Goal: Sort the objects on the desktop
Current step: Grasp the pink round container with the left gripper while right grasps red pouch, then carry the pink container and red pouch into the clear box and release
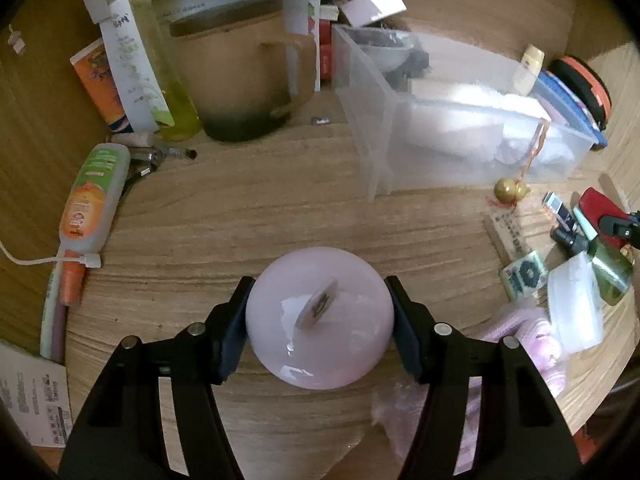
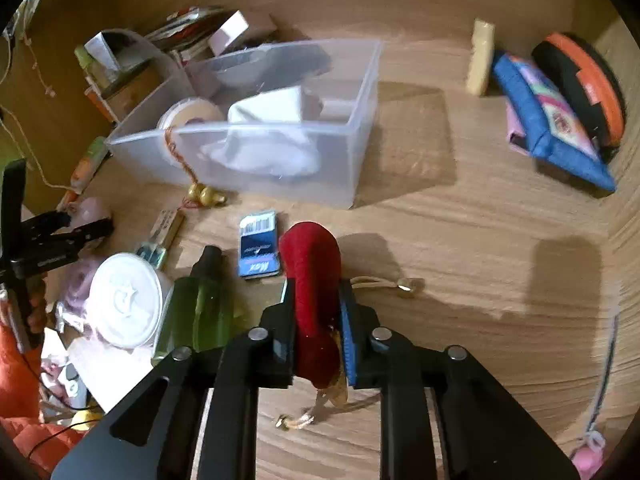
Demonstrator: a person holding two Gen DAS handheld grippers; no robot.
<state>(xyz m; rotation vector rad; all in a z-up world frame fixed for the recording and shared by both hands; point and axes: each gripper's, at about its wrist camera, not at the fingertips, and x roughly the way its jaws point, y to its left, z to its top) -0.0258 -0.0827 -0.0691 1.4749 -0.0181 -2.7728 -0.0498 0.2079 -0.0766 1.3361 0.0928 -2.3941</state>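
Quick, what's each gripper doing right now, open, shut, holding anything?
Left gripper: closed on the pink ball, pads against both its sides.
Right gripper: shut on the red pouch.

From my left wrist view, the round ball [image 1: 320, 318] sat on the table [image 1: 240, 216] between my left gripper [image 1: 320, 320] jaws. Behind it stood the clear bin [image 1: 460, 148], with a mug [image 1: 248, 76] left of the bin and a tube [image 1: 94, 200] lying further left. From my right wrist view, a cloth pouch [image 2: 314, 300] lay between my right gripper [image 2: 318, 332] jaws; a card [image 2: 259, 249] and a bottle [image 2: 200, 312] lay left of it, a lidded jar [image 2: 124, 300] left again.
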